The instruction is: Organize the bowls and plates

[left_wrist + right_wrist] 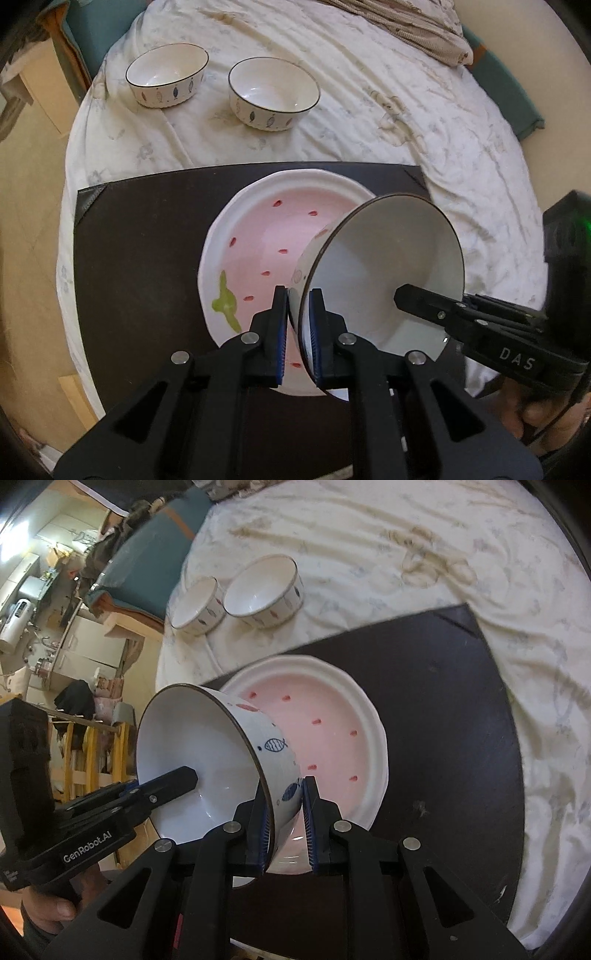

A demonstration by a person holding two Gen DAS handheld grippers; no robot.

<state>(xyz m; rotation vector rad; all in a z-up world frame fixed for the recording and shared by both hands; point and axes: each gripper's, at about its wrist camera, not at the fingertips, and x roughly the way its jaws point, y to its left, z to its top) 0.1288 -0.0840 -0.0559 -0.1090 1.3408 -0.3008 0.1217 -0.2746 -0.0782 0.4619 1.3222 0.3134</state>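
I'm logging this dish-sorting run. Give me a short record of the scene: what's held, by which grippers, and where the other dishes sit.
held item: fish-pattern bowl, tilted above the pink plate
left gripper: shut on the bowl's rim
right gripper: shut on the opposite rim
plate location: on dark mat
other dishes: two bowls on white sheet

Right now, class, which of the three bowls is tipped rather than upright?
The fish-patterned bowl over the pink plate, gripped at its rim; the two bowls behind stand upright.

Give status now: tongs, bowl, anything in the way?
Both tongs, left and right, shut on tilted bowl. Bowl over pink plate. Two bowls apart; nothing blocking.
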